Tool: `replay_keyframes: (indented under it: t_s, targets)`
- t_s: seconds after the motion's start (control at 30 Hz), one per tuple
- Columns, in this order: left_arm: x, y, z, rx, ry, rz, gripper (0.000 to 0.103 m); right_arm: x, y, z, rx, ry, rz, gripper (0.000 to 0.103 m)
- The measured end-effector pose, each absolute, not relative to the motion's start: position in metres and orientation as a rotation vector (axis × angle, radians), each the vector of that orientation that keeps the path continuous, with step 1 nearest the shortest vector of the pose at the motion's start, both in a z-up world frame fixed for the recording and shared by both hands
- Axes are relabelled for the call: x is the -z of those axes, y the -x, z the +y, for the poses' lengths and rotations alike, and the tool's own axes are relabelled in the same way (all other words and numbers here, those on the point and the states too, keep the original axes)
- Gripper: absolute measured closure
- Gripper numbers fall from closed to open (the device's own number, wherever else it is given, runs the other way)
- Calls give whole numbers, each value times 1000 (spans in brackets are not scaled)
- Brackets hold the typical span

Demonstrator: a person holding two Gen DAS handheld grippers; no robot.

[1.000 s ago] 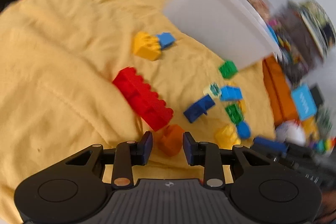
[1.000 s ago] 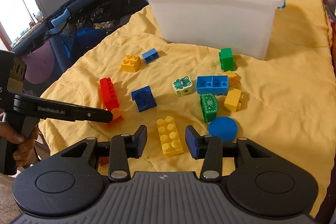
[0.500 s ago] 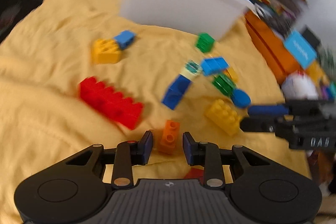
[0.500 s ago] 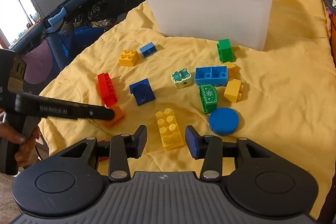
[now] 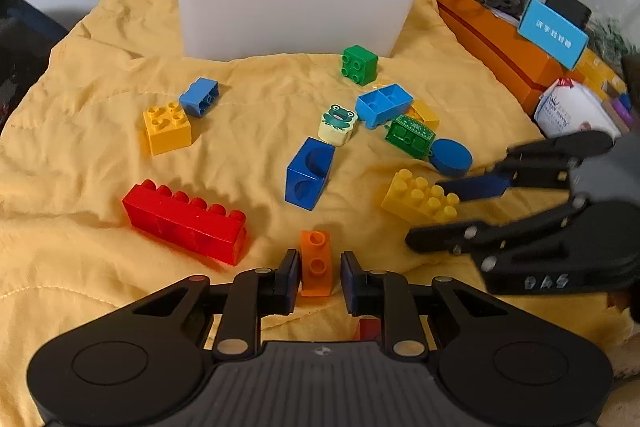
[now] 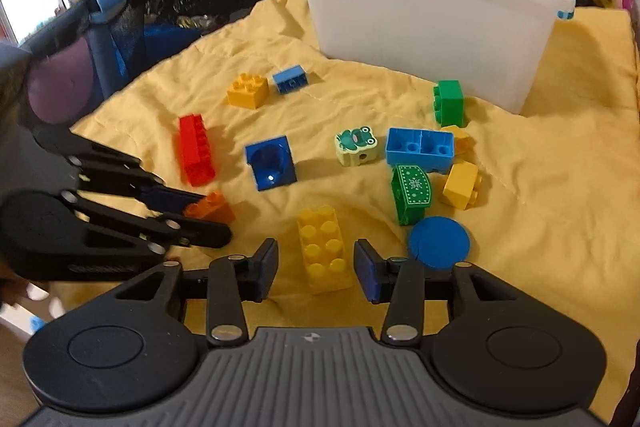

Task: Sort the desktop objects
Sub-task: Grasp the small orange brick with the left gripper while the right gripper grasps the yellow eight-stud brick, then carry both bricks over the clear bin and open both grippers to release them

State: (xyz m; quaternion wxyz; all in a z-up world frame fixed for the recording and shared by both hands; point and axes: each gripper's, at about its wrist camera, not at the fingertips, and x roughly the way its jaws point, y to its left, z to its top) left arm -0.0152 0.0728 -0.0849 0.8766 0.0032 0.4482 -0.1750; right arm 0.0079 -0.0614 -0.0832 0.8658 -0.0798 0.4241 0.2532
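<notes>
Through my left wrist camera, my left gripper [image 5: 320, 277] is tilted down at the yellow quilted cloth [image 5: 80, 187], jaws closing around the small orange plastic brick [image 5: 316, 267], left pad touching it and a sliver of gap on the right, well in front of the white translucent plastic bin [image 5: 292, 11] where I judge it belongs. Through my right wrist camera, my right gripper [image 6: 316, 267], also angled down, has its jaws opening either side of the long yellow studded brick [image 6: 324, 247] without touching it, nearer me than the bin, ready to straddle it.
</notes>
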Motion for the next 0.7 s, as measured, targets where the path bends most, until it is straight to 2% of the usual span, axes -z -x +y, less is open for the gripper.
replay_keyframes:
  t_s: [0.07, 0.1, 0.13, 0.17, 0.37, 0.7]
  targets:
    - [85, 15, 75, 366, 9, 934, 85, 90, -7, -60, -533, 195, 900, 57]
    - [84, 15, 76, 368, 18, 930, 85, 91, -6, -60, -536, 201, 888, 63]
    - [83, 15, 77, 370, 23, 928, 85, 91, -5, -60, -537, 208, 880, 74]
    - [79, 14, 78, 374, 30, 923, 86, 90, -6, -60, -535, 214, 879, 76]
    - [25, 5, 80, 418, 55, 811, 86, 70, -11, -67, -528, 125, 870, 76]
    - [-74, -68, 66, 395, 47, 498, 85, -17, -42, -78, -450, 158, 580, 76]
